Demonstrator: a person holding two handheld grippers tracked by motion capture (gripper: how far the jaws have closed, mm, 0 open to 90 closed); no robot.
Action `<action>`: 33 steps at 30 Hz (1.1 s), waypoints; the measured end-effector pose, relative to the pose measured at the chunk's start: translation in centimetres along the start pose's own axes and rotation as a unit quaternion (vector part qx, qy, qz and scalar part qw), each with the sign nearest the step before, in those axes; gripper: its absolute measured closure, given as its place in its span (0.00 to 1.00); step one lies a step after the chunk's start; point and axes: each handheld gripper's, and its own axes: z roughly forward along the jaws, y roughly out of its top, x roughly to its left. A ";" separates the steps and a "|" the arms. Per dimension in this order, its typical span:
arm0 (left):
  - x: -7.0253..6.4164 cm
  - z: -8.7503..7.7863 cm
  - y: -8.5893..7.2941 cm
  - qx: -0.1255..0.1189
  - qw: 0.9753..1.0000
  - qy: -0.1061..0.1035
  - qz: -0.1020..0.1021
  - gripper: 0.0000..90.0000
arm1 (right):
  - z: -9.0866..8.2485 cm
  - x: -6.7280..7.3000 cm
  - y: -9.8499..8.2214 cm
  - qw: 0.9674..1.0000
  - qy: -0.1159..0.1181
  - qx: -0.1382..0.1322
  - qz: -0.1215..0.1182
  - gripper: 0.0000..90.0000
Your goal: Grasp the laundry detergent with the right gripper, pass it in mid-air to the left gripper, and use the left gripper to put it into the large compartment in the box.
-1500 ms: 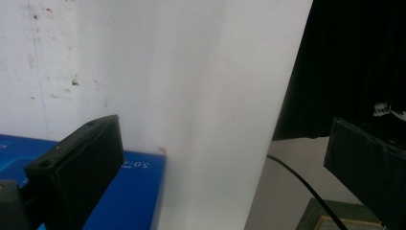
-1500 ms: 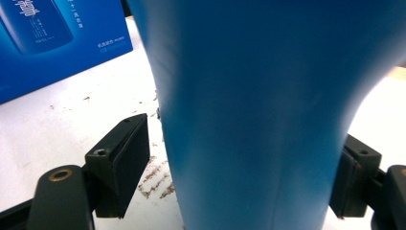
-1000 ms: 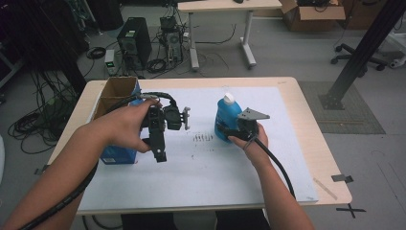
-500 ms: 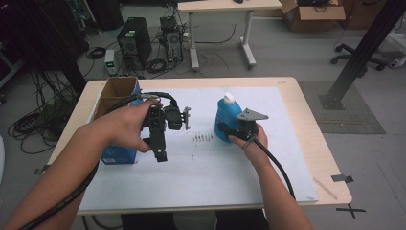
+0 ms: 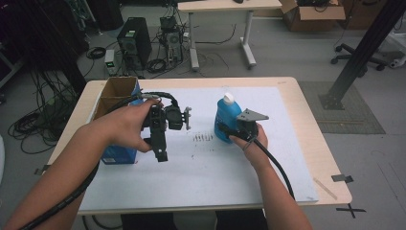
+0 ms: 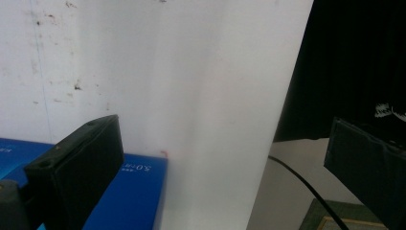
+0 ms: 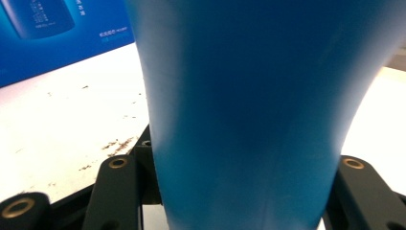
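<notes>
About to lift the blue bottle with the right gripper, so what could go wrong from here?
1. The right gripper has just closed on the blue bottle low on its smooth body; lifted, the bottle may tip or slip.
2. The left gripper hangs open beside the open cardboard box; a swing toward the box could knock it.

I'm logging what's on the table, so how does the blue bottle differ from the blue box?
The blue bottle is rounded, white-capped and stands upright mid-table, clamped by the right gripper. The blue box is square-edged with open cardboard flaps, sits at the table's left edge, and no jaws hold it. Both are blue and rest on the white sheet.
</notes>
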 end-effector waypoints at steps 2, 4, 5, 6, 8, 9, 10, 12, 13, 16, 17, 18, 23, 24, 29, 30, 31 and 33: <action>0.0 -0.1 0.0 0.000 1.000 0.001 -0.001 0.00 | -0.2 0.1 0.3 1.000 0.003 -0.002 -0.007 0.51; 0.0 -0.1 0.0 -0.001 1.000 0.002 -0.001 0.00 | -0.5 0.1 0.8 1.000 0.007 -0.007 -0.010 0.51; 0.1 -0.2 0.0 -0.001 1.000 0.002 -0.001 0.00 | -0.5 0.1 0.8 1.000 0.007 -0.007 -0.010 0.51; 0.1 -0.3 0.0 -0.003 1.000 0.004 0.000 0.00 | -0.7 0.1 1.1 1.000 0.010 -0.010 -0.012 0.51; 0.1 -0.5 0.1 -0.006 1.000 0.005 0.002 0.00 | -1.1 0.0 1.8 1.000 0.014 -0.011 -0.018 0.51; 0.2 -0.6 0.2 -0.008 1.000 0.006 0.003 0.00 | -1.5 -0.1 2.4 1.000 0.017 -0.014 -0.019 0.51; 0.2 -0.9 0.3 -0.013 1.000 0.008 0.004 0.00 | -2.1 -0.3 3.2 0.999 0.027 -0.021 -0.020 0.50; 0.2 -1.1 0.4 -0.014 1.000 0.009 0.007 0.00 | -2.5 -0.4 3.7 0.999 0.030 -0.027 -0.026 0.50; 0.1 -1.3 0.6 -0.015 1.000 0.011 0.008 0.00 | -3.4 -0.5 4.9 0.998 0.040 -0.028 -0.042 0.50; 0.2 -1.8 0.8 -0.017 1.000 0.015 0.010 0.00 | -4.6 -0.4 6.5 0.996 0.063 -0.026 -0.063 0.50; 0.2 -1.9 0.9 -0.019 1.000 0.018 0.010 0.00 | -5.0 -0.4 7.0 0.995 0.073 -0.027 -0.068 0.50; 0.2 -1.9 0.9 -0.019 1.000 0.018 0.010 0.00 | -5.0 -0.4 7.0 0.995 0.073 -0.027 -0.068 0.50; 0.4 -2.8 1.0 -0.025 0.999 0.021 0.010 0.00 | -7.4 0.0 9.6 0.985 0.136 -0.024 -0.103 0.50; 0.5 -3.2 1.1 -0.027 0.999 0.025 0.012 0.00 | -7.8 0.1 9.8 0.983 0.149 -0.023 -0.107 0.50; 0.7 -4.0 1.3 -0.037 0.999 0.028 0.015 0.00 | -9.0 0.7 10.7 0.970 0.197 -0.013 -0.145 0.50; 0.7 -4.0 1.3 -0.037 0.999 0.028 0.015 0.00 | -9.0 0.7 10.7 0.970 0.197 -0.013 -0.145 0.50; 0.8 -4.4 1.5 -0.038 0.999 0.032 0.017 0.00 | -9.2 0.9 10.8 0.965 0.211 -0.011 -0.155 0.50; 0.7 -4.8 1.7 -0.037 0.999 0.031 0.021 0.00 | -9.3 1.1 10.8 0.961 0.224 -0.010 -0.162 0.50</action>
